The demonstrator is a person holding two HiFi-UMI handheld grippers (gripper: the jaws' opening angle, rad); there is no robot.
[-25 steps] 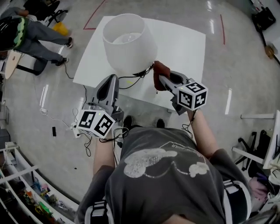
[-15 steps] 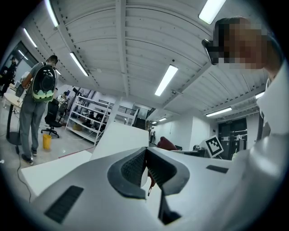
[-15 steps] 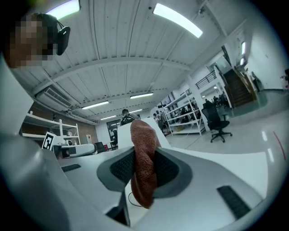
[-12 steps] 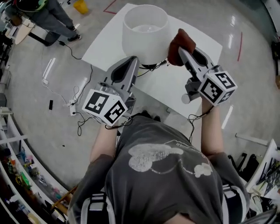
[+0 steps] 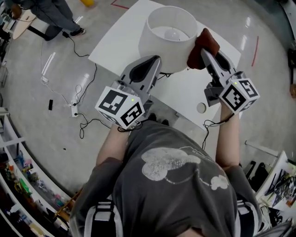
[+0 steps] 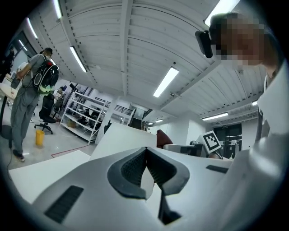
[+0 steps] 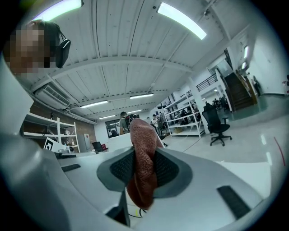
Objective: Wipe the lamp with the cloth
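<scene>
A lamp with a wide white shade [image 5: 169, 37] stands on the white table [image 5: 115, 41]; its bulb shows inside the open top. My right gripper [image 5: 202, 50] is shut on a rust-brown cloth [image 5: 204, 44], and the cloth rests against the shade's right side. The right gripper view shows that cloth [image 7: 143, 162] pinched between the dark pads. My left gripper [image 5: 149, 66] sits at the shade's lower left, jaws together with nothing between them. In the left gripper view its tips [image 6: 145, 151] meet, with the shade [image 6: 122, 137] just beyond.
A black power cord [image 5: 164, 74] runs across the table below the lamp. A round hole [image 5: 201, 108] marks the table's near right corner. Cables and a power strip [image 5: 74, 109] lie on the floor at left. A person [image 5: 48, 11] stands at the far left. Shelving lines the lower left.
Both grippers have risen and closed in on the shade. The cloth has come from beside the lamp's base up against the shade's right side.
</scene>
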